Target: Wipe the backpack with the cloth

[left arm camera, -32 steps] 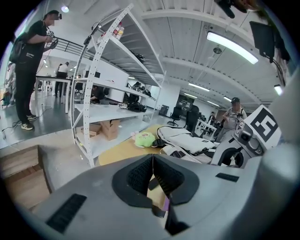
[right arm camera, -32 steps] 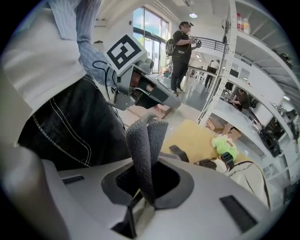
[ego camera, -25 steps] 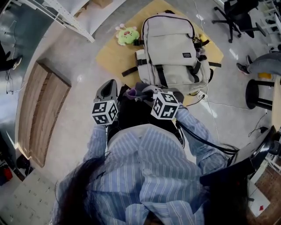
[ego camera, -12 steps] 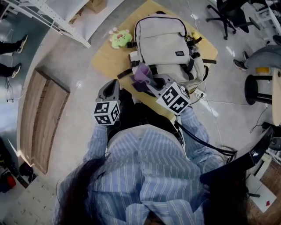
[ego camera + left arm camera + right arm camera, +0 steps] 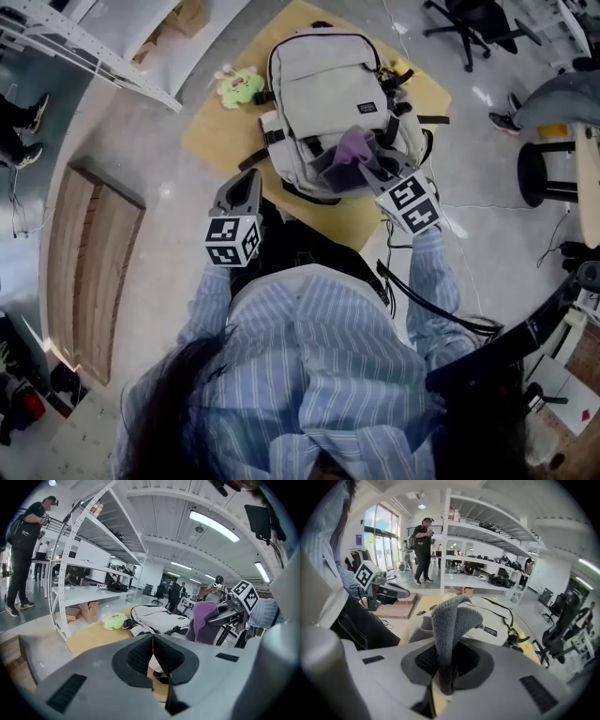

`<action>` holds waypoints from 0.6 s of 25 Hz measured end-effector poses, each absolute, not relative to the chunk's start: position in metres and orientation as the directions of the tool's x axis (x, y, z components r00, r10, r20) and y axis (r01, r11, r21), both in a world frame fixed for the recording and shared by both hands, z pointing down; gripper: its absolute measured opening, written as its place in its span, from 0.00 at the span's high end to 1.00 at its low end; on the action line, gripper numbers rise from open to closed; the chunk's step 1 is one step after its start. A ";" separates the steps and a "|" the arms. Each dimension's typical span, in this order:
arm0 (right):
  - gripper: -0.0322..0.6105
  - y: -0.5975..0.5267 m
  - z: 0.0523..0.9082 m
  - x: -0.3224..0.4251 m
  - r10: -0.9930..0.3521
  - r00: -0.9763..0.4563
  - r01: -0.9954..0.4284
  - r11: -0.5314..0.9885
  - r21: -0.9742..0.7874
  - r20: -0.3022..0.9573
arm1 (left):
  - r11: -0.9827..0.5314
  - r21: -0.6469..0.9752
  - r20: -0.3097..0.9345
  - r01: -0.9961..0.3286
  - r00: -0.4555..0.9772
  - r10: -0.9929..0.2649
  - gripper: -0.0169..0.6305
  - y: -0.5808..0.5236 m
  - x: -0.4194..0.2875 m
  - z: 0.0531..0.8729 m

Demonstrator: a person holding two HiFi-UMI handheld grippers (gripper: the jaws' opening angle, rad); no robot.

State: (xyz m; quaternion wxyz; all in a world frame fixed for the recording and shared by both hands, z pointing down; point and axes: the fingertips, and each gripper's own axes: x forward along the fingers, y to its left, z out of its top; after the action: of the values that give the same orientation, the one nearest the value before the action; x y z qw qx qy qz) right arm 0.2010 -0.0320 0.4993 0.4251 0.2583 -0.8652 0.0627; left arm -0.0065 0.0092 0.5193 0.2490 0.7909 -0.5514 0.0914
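Note:
A beige backpack lies flat on a tan mat on the floor. My right gripper is shut on a purple cloth, which hangs over the backpack's lower right part; whether it touches I cannot tell. In the right gripper view the cloth stands folded between the jaws, with the backpack beyond. My left gripper stays near my knees, left of the backpack's bottom edge, shut on nothing. Its own view shows the closed jaws, the backpack, the cloth and the right gripper.
A green plush toy lies on the mat beside the backpack's upper left. Wooden boards lie to the left, and a white shelf rack stands behind them. Office chairs, a stool and a seated person are to the right.
My right gripper has carried the cloth forward and rightward, from near my lap to over the backpack's lower right part. The left gripper has barely moved.

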 end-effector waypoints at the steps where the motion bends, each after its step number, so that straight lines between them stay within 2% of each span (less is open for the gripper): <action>1: 0.89 -0.036 0.497 0.214 -0.414 -0.488 -0.517 0.846 0.127 0.768 | -0.276 0.293 0.418 -0.916 0.382 -0.824 0.96 0.009 -0.003 0.518; 6: 0.89 -0.055 0.487 0.287 -0.498 -0.370 -0.622 0.760 0.189 0.784 | -0.301 0.289 0.419 -0.909 0.403 -0.814 0.96 0.010 0.007 0.518; 10: 0.89 -0.064 0.476 0.327 -0.547 -0.341 -0.708 0.685 0.174 0.765 | -0.303 0.288 0.420 -0.908 0.404 -0.812 0.96 0.011 0.008 0.518; 15: 0.89 -0.067 0.470 0.363 -0.578 -0.251 -0.732 0.639 0.238 0.777 | -0.301 0.281 0.419 -0.911 0.399 -0.816 0.96 0.010 0.005 0.515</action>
State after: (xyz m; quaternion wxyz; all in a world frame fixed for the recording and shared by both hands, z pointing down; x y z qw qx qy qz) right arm 0.3631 -0.0670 0.4700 0.4484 0.4162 -0.7863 0.0858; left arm 0.0053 0.0103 0.5146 0.2420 0.8005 -0.5393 0.0988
